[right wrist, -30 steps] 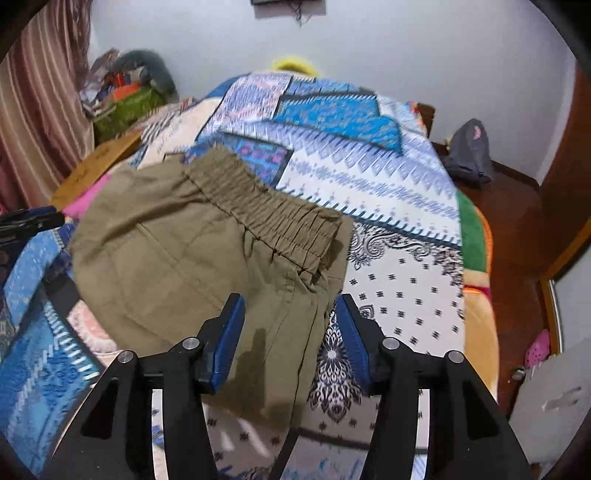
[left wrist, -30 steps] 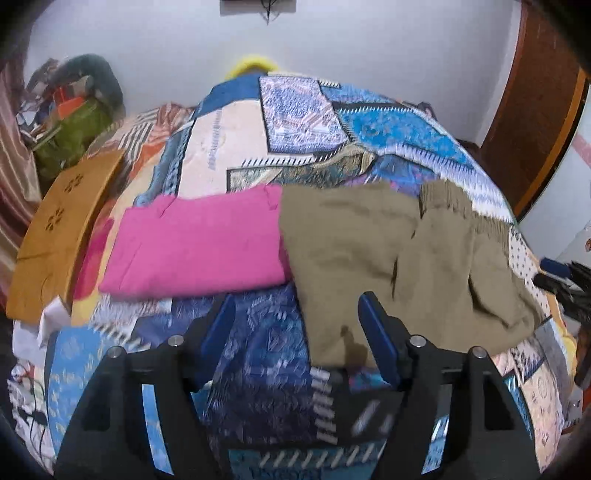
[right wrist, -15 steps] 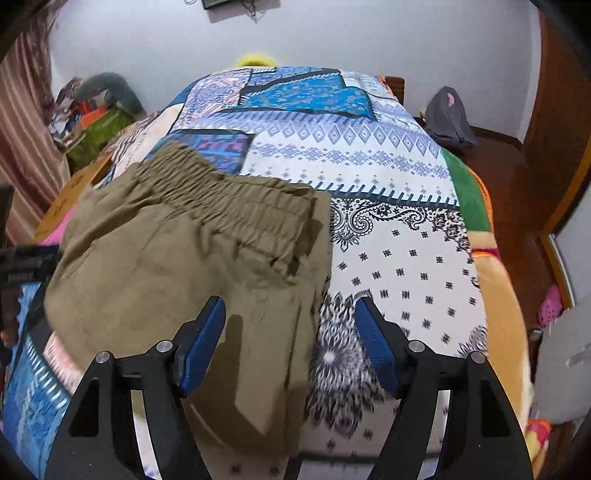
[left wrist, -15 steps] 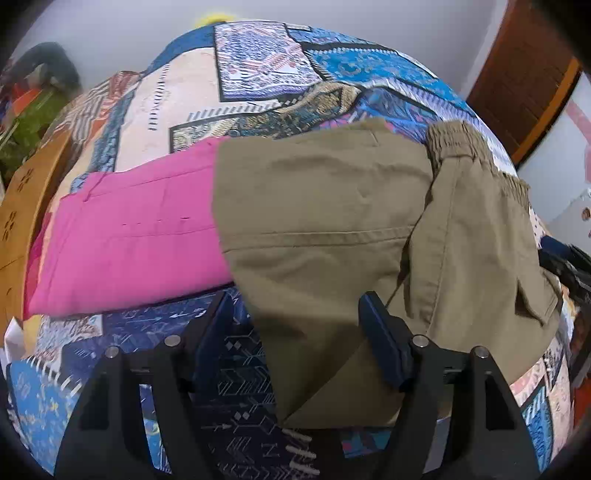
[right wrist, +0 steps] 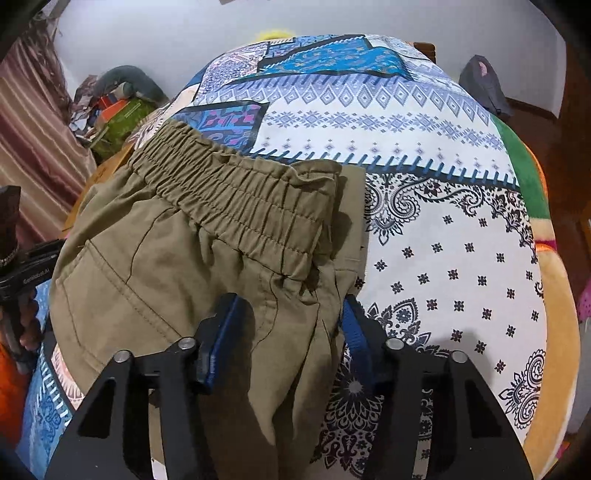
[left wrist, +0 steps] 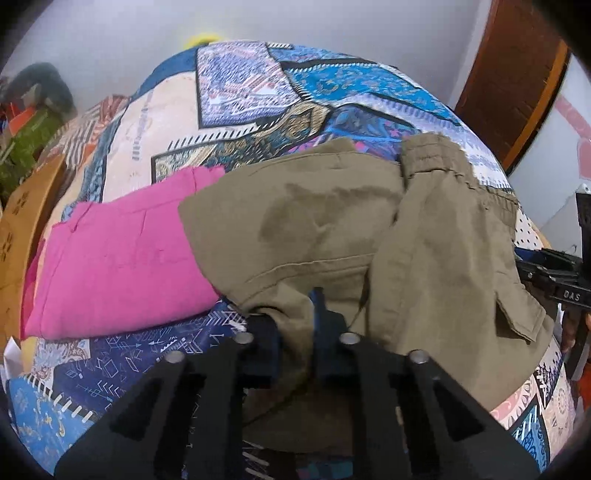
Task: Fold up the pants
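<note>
Lying rumpled on the bedspread point(right wrist: 443, 240), olive pants point(right wrist: 207, 258), waistband gathered.

A bed with a patchwork bedspread point(right wrist: 424, 155) in blue, white and cream fills the middle of both views. Behind it, across the top of the frame, runs a plain pale wall point(right wrist: 166, 33). A brown wooden door point(left wrist: 513, 77) stands at upper right of the left view. At far left of the right view hangs a striped pinkish curtain point(right wrist: 33, 122), with a cluttered pile point(right wrist: 118, 107) beside it.
</note>
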{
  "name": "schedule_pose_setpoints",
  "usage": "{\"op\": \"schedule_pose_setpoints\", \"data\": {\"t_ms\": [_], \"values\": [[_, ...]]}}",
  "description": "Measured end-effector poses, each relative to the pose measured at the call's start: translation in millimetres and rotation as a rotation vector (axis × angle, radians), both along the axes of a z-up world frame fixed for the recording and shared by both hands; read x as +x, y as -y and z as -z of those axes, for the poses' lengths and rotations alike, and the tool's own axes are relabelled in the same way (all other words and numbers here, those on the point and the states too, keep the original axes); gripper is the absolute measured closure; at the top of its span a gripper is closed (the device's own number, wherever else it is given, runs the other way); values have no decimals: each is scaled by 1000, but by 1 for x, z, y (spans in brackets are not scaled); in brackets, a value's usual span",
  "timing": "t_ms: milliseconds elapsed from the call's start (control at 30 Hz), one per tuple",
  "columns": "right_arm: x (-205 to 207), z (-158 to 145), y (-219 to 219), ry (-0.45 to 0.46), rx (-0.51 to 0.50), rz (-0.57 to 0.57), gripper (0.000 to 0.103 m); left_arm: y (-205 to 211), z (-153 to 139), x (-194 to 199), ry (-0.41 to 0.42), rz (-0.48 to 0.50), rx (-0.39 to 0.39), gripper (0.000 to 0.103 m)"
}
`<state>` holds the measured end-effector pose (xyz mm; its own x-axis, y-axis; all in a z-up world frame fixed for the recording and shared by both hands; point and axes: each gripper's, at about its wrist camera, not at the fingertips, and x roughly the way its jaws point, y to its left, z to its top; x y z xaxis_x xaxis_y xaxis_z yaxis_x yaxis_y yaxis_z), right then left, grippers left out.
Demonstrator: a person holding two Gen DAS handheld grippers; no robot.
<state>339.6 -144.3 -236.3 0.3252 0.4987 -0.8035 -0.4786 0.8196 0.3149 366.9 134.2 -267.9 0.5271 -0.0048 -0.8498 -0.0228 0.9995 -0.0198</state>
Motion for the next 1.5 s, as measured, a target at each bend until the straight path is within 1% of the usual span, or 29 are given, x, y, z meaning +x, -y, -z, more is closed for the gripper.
{"op": "schedule_pose_setpoints", "data": {"t_ms": [67,100,133,167,267,400,667,867,1000,1100,1333,1500], "values": [[-2,-3,2,19,-3,12,72,6,-4,-3,15,8,39,97],[-3,-5,3,28,6,9,76,8,-8,-5,23,10,43,97],[-2,-6,4,38,8,10,83,9,-12,-7,32,10,43,98],[-4,-9,4,50,8,12,86,10,-17,-8,42,8,45,98],[-12,-22,2,103,-1,12,91,10,-33,-15,73,8,36,99],[-25,-47,5,163,29,8,92,15,-57,-24,110,18,43,99],[-45,-98,-3,257,46,-25,93,21,-93,-45,165,12,53,99],[-49,-131,-19,314,73,-37,93,10,-124,-62,225,-12,68,99],[-49,-146,-38,352,85,-51,93,-12,-140,-65,258,-58,89,99],[-47,-156,-61,377,92,-73,93,-30,-147,-63,270,-88,96,99],[-26,-164,-121,397,102,-116,93,-85,-160,-55,300,-164,119,99],[-10,-163,-166,409,112,-152,93,-136,-161,-43,303,-250,113,99]]}}
